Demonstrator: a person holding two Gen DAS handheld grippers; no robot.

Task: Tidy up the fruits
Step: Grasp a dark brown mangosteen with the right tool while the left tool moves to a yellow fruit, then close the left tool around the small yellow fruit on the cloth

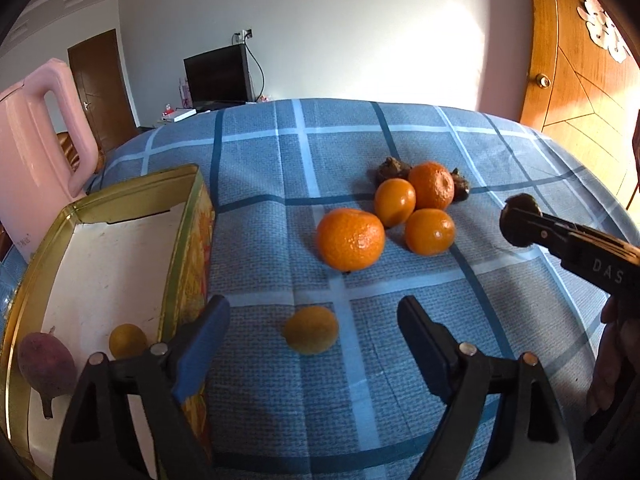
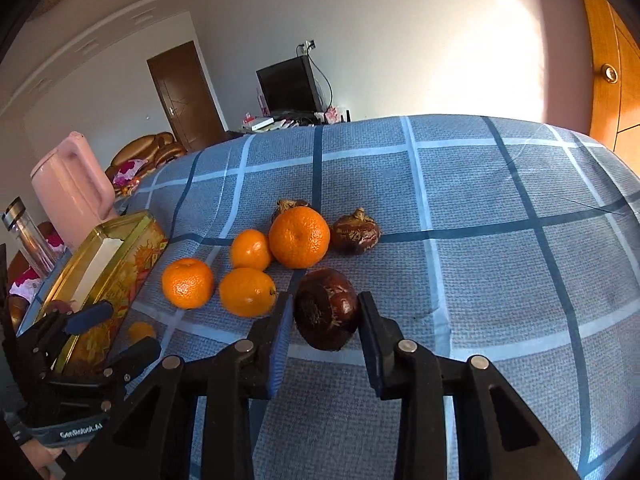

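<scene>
Right gripper point(image 2: 325, 322): jaws pinching a dark brown fruit point(image 2: 327, 314), pads pressed against both its flanks; fruit lifted clear of the checked blue cloth point(image 2: 500, 240).

Left gripper point(image 1: 314, 338): jaws spread wide, gripping nothing. Small yellow fruit point(image 1: 311, 330) lying on the cloth between the two pads, touching neither.

Ahead of the left jaws, well beyond the tips: four oranges in a close cluster. Largest near one point(image 1: 350, 239) closest to the jaws; behind it a small orange point(image 1: 395, 202), another small one point(image 1: 430, 231) and a large one point(image 1: 432, 185), all touching or nearly so.

Behind that cluster: two more dark brown fruits, one point(image 1: 392, 170) to the left rear and one point(image 1: 460, 186) to the right rear, each partly hidden by the oranges.

Left of the left jaws, just beside the left pad: gold tin box point(image 1: 188, 248), open-topped, white-lined. Inside it a purple fruit with a stem point(image 1: 46, 364) and a second small yellow fruit point(image 1: 127, 341).

Beyond the box, further left: pink kettle point(image 1: 44, 140). Beside it in the right wrist view: glass bottle with metal cap point(image 2: 28, 236).
</scene>
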